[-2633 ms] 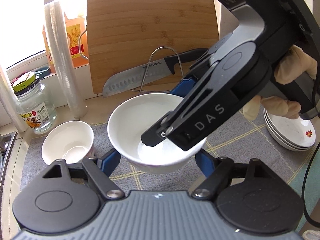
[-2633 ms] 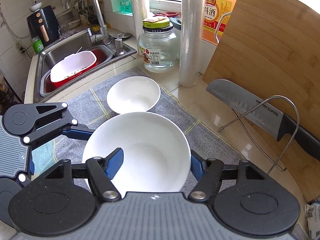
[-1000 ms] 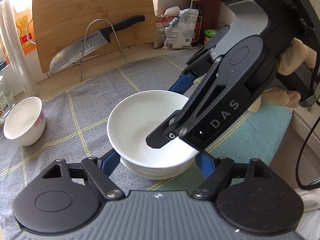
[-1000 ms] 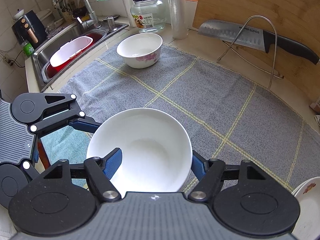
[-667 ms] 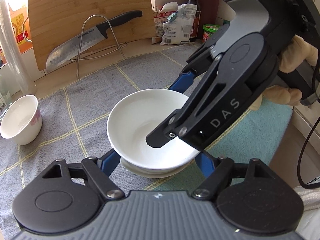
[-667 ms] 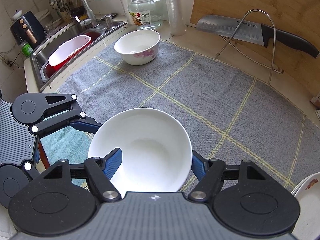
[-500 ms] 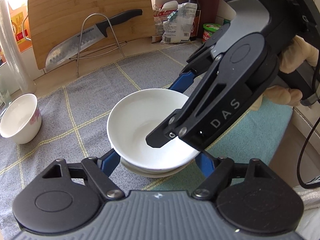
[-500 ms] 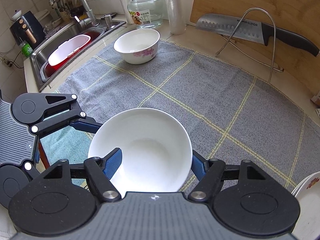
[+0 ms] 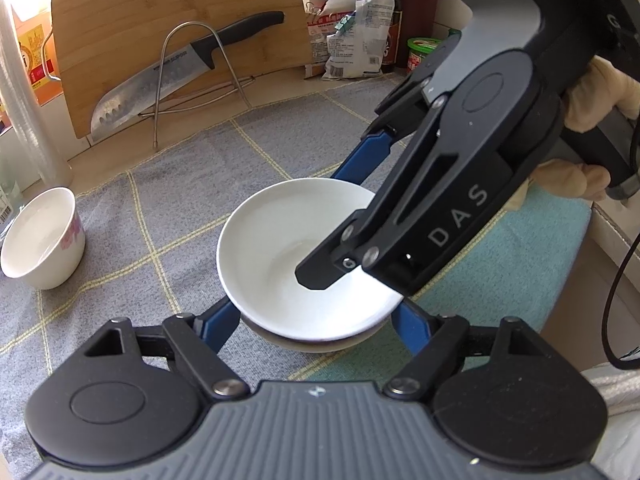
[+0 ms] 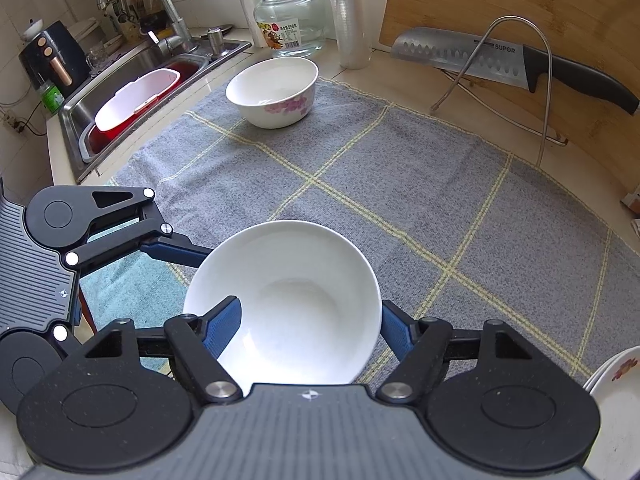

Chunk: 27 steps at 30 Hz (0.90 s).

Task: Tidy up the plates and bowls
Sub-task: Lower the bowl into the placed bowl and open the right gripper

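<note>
A plain white bowl (image 9: 280, 256) sits nested on another white bowl low over the mat's front edge. It also shows in the right wrist view (image 10: 288, 300). My left gripper (image 9: 316, 316) and my right gripper (image 10: 308, 320) both close on its sides from different directions. A smaller white bowl with pink flowers (image 10: 274, 92) stands on the grey checked mat (image 10: 400, 208) near the sink; it shows in the left wrist view (image 9: 42, 236) too. A stack of flowered plates (image 10: 614, 376) lies at the right edge.
A knife (image 10: 500, 60) rests on a wire stand before a wooden cutting board (image 10: 520, 4). A glass jar (image 10: 290, 20) and a roll of film (image 10: 352, 12) stand at the back. The sink (image 10: 136, 92) holds a red and white tub. Bottles and bags (image 9: 356, 36) stand behind.
Both grippers carried the white bowl from the back of the mat to its front edge and lowered it onto another bowl. In the last half second almost nothing moved.
</note>
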Tool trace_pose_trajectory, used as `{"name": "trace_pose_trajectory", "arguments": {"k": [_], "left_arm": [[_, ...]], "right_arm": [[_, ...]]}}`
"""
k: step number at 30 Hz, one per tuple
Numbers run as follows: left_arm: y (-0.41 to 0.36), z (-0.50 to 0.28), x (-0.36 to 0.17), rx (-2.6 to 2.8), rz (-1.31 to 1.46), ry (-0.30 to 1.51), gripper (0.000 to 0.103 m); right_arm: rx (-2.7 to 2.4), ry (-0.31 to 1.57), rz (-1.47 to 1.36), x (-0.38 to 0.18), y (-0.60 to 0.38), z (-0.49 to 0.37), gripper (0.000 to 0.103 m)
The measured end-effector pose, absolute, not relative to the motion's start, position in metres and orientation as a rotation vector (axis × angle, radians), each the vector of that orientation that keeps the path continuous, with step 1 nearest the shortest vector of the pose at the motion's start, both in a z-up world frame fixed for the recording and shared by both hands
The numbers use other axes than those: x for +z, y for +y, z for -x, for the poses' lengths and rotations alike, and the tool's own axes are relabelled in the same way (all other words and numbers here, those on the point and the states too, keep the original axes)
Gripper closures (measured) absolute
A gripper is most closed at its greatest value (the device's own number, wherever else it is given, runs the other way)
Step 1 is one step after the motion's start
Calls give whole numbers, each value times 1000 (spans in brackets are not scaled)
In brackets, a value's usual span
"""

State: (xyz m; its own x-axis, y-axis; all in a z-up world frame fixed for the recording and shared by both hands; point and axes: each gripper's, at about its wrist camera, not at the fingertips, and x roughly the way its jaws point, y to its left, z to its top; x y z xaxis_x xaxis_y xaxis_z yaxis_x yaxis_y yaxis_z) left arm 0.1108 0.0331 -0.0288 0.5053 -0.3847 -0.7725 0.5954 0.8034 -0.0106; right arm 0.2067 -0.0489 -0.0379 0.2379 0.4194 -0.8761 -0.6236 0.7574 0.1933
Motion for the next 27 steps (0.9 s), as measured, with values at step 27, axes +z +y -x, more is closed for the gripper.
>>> {"name": "trace_pose_trajectory", "arguments": {"k": [27], "left_arm": [[64,-100,-16,-589,-218,778,11]], "right_arm": [[657,987,273,-22,-39,-197,0]]}}
